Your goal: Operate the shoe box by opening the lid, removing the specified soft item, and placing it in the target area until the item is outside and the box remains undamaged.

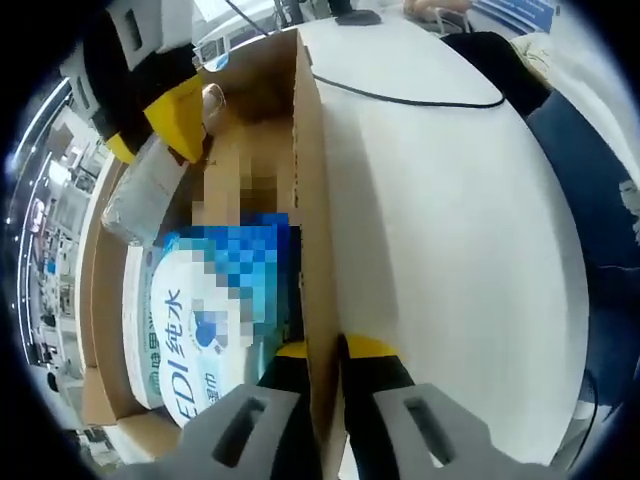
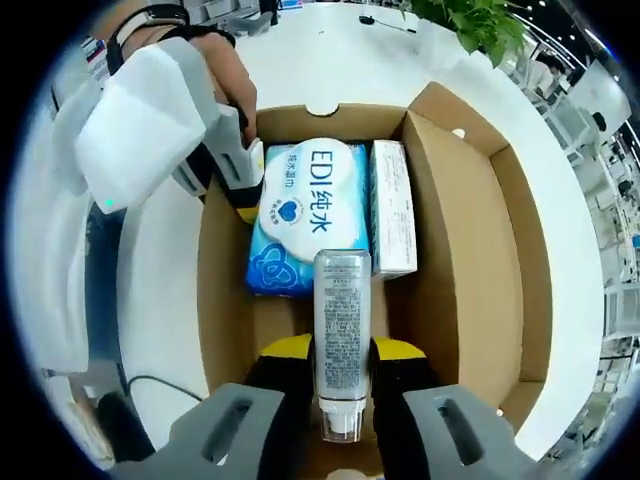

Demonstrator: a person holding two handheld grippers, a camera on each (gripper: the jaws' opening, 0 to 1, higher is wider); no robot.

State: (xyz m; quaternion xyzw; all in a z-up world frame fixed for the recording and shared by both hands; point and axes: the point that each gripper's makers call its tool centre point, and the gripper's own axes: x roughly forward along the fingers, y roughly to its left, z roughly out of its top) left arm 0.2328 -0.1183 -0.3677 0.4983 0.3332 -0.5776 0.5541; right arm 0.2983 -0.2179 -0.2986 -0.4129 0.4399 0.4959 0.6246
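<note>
- Table [image 2: 330,60]: white, runs well past the box on all sides in the right gripper view; lots of free room there for a drop-off. A black cable [image 1: 420,98] lies across it ahead of the left gripper's jaws.
- Shoe box [image 2: 470,250]: cardboard, already open, flaps spread outward, no tears seen. Opening step looks done; removal is under way, placing is left.
- Wet-wipe pack [image 2: 305,215]: blue-and-white soft pack, inside the box, ahead of the right gripper's jaws, just beside a white carton [image 2: 392,205] on its right. If this is the soft item meant, it's untouched; can't tell which item is specified.
- Plastic-wrapped tube [image 2: 342,335]: clear wrap w/ printed text, lies lengthwise between the right gripper's jaws, far end near the pack, still inside the box walls.
- Right gripper [image 2: 340,385]: jaws clamped on the tube's sides, yellow pads touching it.
- Left gripper [image 1: 325,365]: jaws pinched on the box's side wall, one jaw inside, one outside, prob. steadying the box. In the right gripper view it sits left of the pack, w/ the person's hand [image 2: 225,75] behind.
- Edges: tube has walls close left and right; way out looks to be straight up. The left gripper's hold on thin cardboard is a crush risk if squeezed hard.
</note>
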